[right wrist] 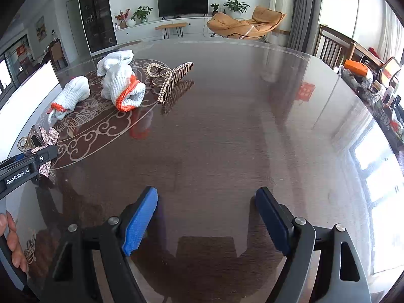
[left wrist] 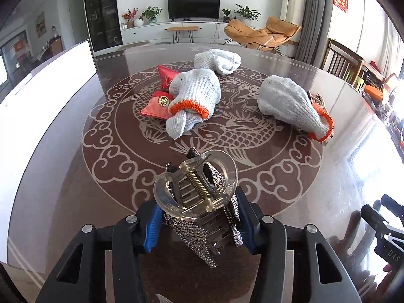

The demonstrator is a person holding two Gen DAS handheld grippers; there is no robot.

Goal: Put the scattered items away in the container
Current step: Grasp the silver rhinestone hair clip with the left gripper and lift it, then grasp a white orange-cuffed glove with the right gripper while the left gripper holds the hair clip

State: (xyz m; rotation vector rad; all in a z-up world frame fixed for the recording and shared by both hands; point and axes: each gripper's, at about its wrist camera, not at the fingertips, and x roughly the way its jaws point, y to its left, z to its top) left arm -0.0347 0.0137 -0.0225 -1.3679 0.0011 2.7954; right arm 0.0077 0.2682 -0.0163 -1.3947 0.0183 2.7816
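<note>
My left gripper is shut on a clear hair claw clip with a rhinestone bow, held just above the patterned dark table. Beyond it lie three white knit gloves with orange cuffs: one in the middle, one at the right and one farther back. Red pouches stick out from under the middle glove. In the right wrist view a pearl-trimmed hair clip lies beside a glove. My right gripper stands open over bare table with nothing between its pads.
A white flat-sided thing stands along the table's left edge; I cannot tell whether it is the container. Wooden chairs and a cluttered side surface lie past the table's right rim. A person's fingers show at lower left.
</note>
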